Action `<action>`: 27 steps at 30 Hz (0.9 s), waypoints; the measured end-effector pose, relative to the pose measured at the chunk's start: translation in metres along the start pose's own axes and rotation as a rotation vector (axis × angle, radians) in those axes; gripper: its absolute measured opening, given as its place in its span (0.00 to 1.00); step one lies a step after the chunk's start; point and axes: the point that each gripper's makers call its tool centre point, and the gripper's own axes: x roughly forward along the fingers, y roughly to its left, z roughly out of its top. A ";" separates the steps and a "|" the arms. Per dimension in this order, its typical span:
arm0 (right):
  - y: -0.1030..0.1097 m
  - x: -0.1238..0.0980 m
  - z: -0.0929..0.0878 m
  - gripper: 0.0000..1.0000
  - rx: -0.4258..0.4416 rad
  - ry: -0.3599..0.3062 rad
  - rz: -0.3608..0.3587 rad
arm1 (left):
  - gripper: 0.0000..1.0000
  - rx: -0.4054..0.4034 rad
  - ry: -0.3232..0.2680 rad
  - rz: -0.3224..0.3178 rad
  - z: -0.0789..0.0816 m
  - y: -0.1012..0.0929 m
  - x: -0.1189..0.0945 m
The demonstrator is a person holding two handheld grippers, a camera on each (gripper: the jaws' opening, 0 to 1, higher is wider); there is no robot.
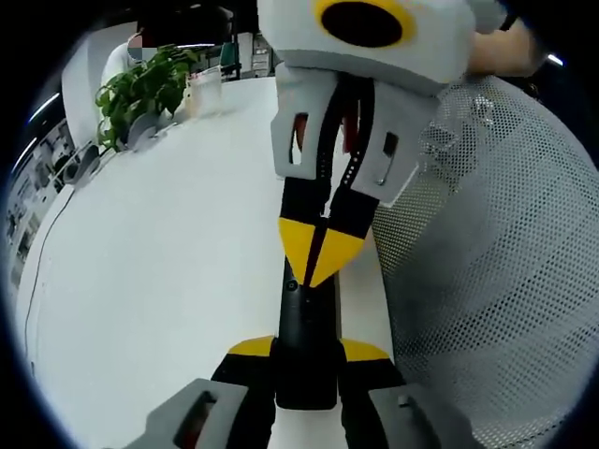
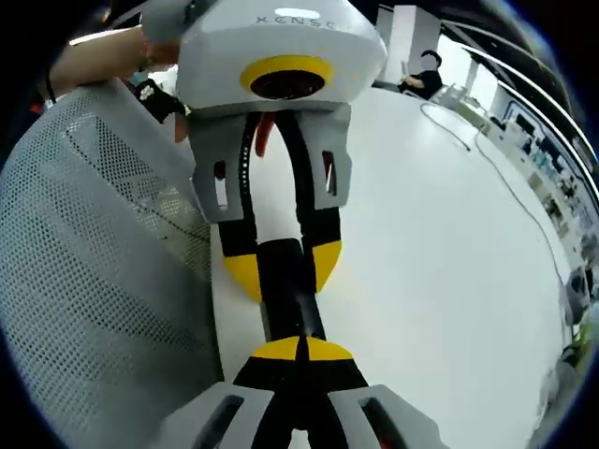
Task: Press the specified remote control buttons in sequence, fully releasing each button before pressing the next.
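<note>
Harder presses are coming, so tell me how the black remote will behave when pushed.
The remote looks like a rigid slim bar, so it should not bend. The left gripper clamps only its narrow sides, so a press from the right gripper may pivot or slide it. Its smooth casing probably slips easily.

- The white bench (image 1: 168, 271) lies open and bare on the far side of the remote (image 1: 304, 327).
- A grey mesh chair back (image 1: 496, 281) presses close along the bench edge, crowding that side.
- A potted plant (image 1: 140, 89) and a clear container (image 1: 206, 89) stand far off, well apart.
- The two hand-held grippers face each other over the remote, tips nearly meeting.
</note>
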 end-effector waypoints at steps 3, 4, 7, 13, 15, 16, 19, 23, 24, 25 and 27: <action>-0.001 0.001 0.001 0.00 0.017 0.011 0.012 | 0.24 0.002 0.001 0.001 0.000 0.000 0.000; -0.001 0.000 0.000 0.00 0.042 0.009 0.028 | 0.24 0.002 0.002 0.001 0.000 0.000 0.000; -0.002 -0.001 0.000 0.00 0.118 -0.027 0.053 | 0.24 0.001 -0.001 0.002 0.000 0.000 0.000; -0.006 -0.001 0.000 0.00 0.209 -0.061 0.076 | 0.24 0.001 -0.004 0.005 -0.001 0.000 0.000; -0.012 0.000 -0.003 0.00 0.179 -0.033 0.038 | 0.24 0.000 -0.005 0.005 -0.001 0.000 -0.001; -0.012 0.001 -0.002 0.00 0.154 -0.021 0.039 | 0.24 0.001 -0.005 0.005 -0.001 0.000 -0.001; -0.012 0.003 0.000 0.00 0.145 0.005 0.065 | 0.24 0.002 -0.005 0.005 0.000 0.000 -0.001; -0.013 0.003 -0.001 0.00 0.206 0.041 0.145 | 0.24 0.004 -0.005 0.005 0.000 0.000 0.000; -0.013 0.003 -0.002 0.00 0.218 0.053 0.164 | 0.24 0.005 -0.004 0.006 0.000 0.000 0.000; -0.013 0.003 -0.001 0.00 0.219 0.062 0.175 | 0.24 0.007 -0.003 0.007 0.000 0.000 0.000; -0.013 0.004 -0.001 0.00 0.231 0.097 0.202 | 0.24 0.011 -0.001 0.008 0.000 0.000 0.000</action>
